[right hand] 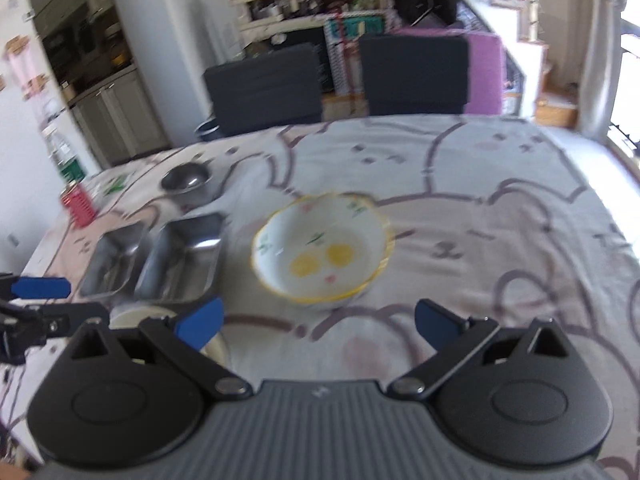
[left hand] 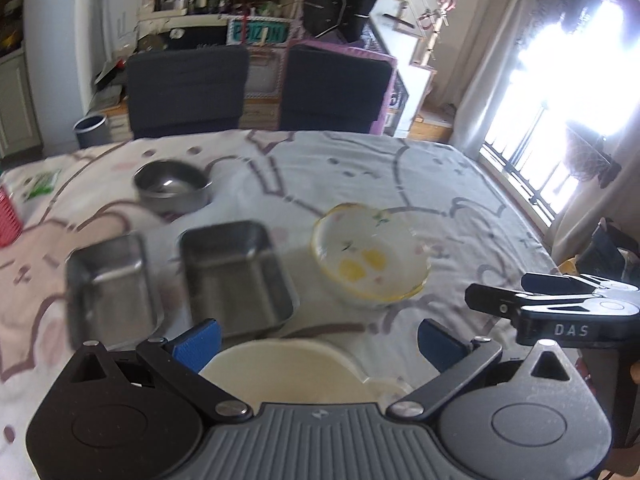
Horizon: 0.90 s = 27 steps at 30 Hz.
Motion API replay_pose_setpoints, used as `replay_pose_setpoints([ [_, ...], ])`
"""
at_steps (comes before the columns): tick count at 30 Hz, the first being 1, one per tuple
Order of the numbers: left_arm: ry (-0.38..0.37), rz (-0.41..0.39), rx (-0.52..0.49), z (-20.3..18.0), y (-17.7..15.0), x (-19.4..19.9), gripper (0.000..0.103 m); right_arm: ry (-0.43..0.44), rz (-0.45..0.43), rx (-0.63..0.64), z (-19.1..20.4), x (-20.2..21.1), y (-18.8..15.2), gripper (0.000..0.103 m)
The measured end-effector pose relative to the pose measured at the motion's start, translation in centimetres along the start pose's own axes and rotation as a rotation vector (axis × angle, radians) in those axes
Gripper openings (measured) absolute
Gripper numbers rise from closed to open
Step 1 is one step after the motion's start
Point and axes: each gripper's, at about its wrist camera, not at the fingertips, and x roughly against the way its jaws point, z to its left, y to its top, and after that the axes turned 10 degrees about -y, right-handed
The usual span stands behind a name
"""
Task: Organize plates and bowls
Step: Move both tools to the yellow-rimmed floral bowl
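Note:
A white bowl with a yellow rim (left hand: 370, 256) (right hand: 322, 246) stands mid-table. Two rectangular steel trays (left hand: 236, 276) (left hand: 110, 286) lie side by side to its left; they also show in the right wrist view (right hand: 182, 258) (right hand: 112, 262). A round steel bowl (left hand: 172, 186) (right hand: 186, 182) stands farther back. A cream plate (left hand: 288, 372) (right hand: 132, 316) lies at the near edge. My left gripper (left hand: 320, 340) is open and empty over the cream plate. My right gripper (right hand: 318, 322) is open and empty, short of the white bowl.
A patterned cloth (right hand: 480, 220) covers the table. A red ribbed container (left hand: 9, 220) (right hand: 79, 204) stands at the left edge. Two dark chairs (left hand: 188, 88) (left hand: 336, 88) stand behind the table. A bright window (left hand: 568, 80) is at the right.

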Motion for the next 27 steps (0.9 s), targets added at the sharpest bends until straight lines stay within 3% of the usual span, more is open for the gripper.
replay_pose_setpoints([
  [8, -0.001, 0.015, -0.008, -2.2, 2.5, -4.3, 0.103, -0.087, -0.045, -0.108, -4.1, -0.7, 1.4, 0.103],
  [15, 0.086, -0.021, -0.056, -1.9, 5.1, -7.5, 0.103, -0.223, -0.030, -0.220, -6.8, -3.6, 3.1, 0.103],
  [20, 0.080, -0.047, -0.117, -1.2, 6.9, -10.0, 0.103, -0.172, -0.010, -0.273, -8.2, -5.9, 3.9, 0.103],
  [24, 0.051, -0.017, -0.227, -1.4, 8.0, -11.7, 0.103, -0.133, 0.025, -0.268, -7.6, -7.8, 4.7, 0.102],
  [27, 0.007, 0.032, -0.208, -1.2, 8.6, -12.7, 0.101, -0.114, 0.055, -0.219, -6.5, -9.1, 5.5, 0.092],
])
